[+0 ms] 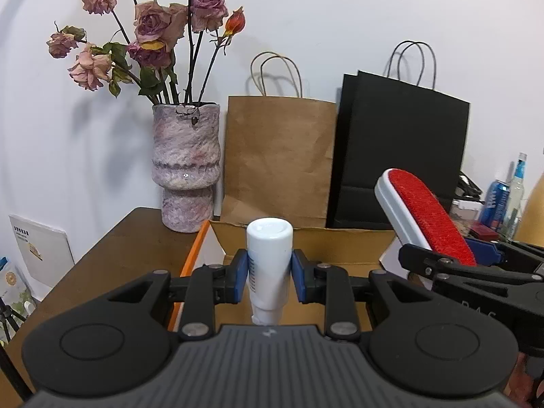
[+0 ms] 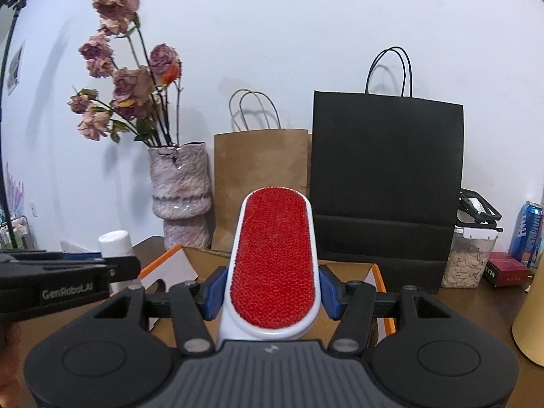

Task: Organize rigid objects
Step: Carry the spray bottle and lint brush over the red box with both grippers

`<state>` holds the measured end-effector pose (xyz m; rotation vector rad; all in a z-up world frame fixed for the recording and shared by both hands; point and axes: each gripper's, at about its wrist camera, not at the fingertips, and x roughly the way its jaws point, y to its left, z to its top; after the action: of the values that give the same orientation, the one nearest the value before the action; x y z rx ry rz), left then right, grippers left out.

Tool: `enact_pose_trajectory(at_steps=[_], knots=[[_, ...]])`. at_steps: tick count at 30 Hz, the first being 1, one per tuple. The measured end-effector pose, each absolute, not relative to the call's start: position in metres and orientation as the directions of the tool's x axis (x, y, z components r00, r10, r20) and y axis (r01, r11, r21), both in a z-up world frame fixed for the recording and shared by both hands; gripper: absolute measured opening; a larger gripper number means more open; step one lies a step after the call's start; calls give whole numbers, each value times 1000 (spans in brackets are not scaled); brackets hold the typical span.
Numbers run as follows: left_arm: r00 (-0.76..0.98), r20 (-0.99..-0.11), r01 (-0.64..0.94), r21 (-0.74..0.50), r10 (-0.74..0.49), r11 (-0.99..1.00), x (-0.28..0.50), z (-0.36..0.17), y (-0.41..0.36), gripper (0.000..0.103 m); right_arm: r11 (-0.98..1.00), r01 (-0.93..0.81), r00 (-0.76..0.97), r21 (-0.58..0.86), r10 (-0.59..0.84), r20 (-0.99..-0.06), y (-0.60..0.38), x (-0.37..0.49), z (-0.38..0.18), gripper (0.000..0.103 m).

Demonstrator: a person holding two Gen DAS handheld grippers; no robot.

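Left gripper: blue pads clamped on the sides of a white tube, which stands upright between them, cap end away from the camera.
Right gripper: blue pads pressed against both edges of a lint brush; red pile faces up, rounded tip points forward and upward.
Tube: held above the near edge of the box, directly ahead of the left gripper; in the right view it shows at far left, behind the left gripper's black finger.
Brush: in the left view it rises at the right, tilted, just beside the left gripper and apart from the tube.
Box: open cardboard with orange edge, below and ahead of both grippers, on a brown table.
Beyond the box: vase of dried roses ahead-left, brown bag straight ahead, black bag ahead-right, all against the wall.
Far right: blue can and a clear container.
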<state>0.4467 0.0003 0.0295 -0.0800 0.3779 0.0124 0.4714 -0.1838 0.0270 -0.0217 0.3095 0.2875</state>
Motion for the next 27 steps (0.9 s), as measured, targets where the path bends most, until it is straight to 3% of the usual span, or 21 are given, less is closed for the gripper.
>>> enact_pose_trajectory(at_steps=[23,27], knots=[[901,-427,-90,-9,78,996,534,5,14,28,966,-258,873,4,235,-428,-182,577,5,55],[883,-464,-81,-6,69,997,542,0,16,33,965,-260,853,-17,221,-472,-179,584,-2,56]])
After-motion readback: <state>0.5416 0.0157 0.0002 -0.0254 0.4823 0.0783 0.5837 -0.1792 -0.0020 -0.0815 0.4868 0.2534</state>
